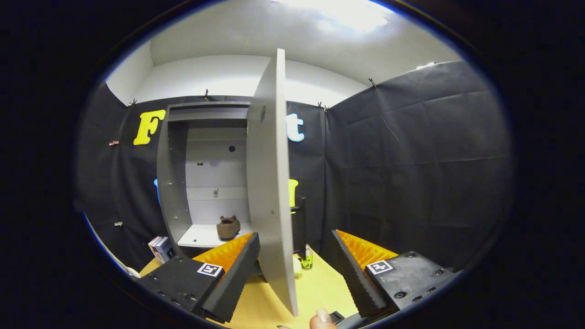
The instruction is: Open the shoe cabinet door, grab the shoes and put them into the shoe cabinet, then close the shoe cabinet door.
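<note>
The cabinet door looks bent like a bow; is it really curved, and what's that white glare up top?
Gripper view: fisheye distortion bows the open cabinet door standing between the open gripper fingers; it is probably flat. An overexposed ceiling light causes the glare. The shoe inside stays dim but sharp.

Ahead of the gripper [295,269], whose spread fingers stand either side of its edge, the shoe cabinet door [270,183] is plain grey. Beyond the left finger, the shoe cabinet [176,183] has dark grey walls, a paler grey back and a white shelf. The shoe [228,227] on that shelf is dull brown. The tabletop [315,288] under the fingers is yellow. Just beyond the door's foot, a small bottle [307,257] is green with a dark label. Left of the cabinet, books [161,248] show blue and white covers.
</note>
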`<state>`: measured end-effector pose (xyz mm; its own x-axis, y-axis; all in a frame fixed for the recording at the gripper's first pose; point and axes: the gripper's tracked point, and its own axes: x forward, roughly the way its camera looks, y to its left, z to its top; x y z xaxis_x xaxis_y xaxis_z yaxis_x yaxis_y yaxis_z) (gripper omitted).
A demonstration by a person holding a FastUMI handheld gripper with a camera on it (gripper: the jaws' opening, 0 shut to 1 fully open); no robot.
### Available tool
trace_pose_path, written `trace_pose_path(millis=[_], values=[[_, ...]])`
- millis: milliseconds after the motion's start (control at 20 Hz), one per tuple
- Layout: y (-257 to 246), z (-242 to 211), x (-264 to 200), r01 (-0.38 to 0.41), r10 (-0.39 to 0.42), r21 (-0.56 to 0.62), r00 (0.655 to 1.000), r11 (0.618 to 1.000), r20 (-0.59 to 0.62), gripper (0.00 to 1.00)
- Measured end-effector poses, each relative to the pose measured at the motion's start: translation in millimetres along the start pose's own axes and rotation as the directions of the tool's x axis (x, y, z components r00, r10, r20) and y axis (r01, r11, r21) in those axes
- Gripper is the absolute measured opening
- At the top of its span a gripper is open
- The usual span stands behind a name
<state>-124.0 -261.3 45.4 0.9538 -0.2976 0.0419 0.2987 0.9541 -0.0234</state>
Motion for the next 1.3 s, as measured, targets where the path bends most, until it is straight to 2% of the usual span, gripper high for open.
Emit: trace_pose_path(millis=[250, 600, 1000, 1300], values=[[-30, 3, 34, -0.140, 0.140, 0.017, 0.990, 0.990, -0.005, 0.98], [-12, -16, 66, -0.376, 0.382, 0.095, 0.922, 0.922, -0.063, 0.98], [13, -19, 76, -0.452, 0.461, 0.128, 0.886, 0.883, -0.051, 0.97], [69, -23, 70, -0.497, 0.506, 0.130, 0.860, 0.858, -0.057, 0.97]])
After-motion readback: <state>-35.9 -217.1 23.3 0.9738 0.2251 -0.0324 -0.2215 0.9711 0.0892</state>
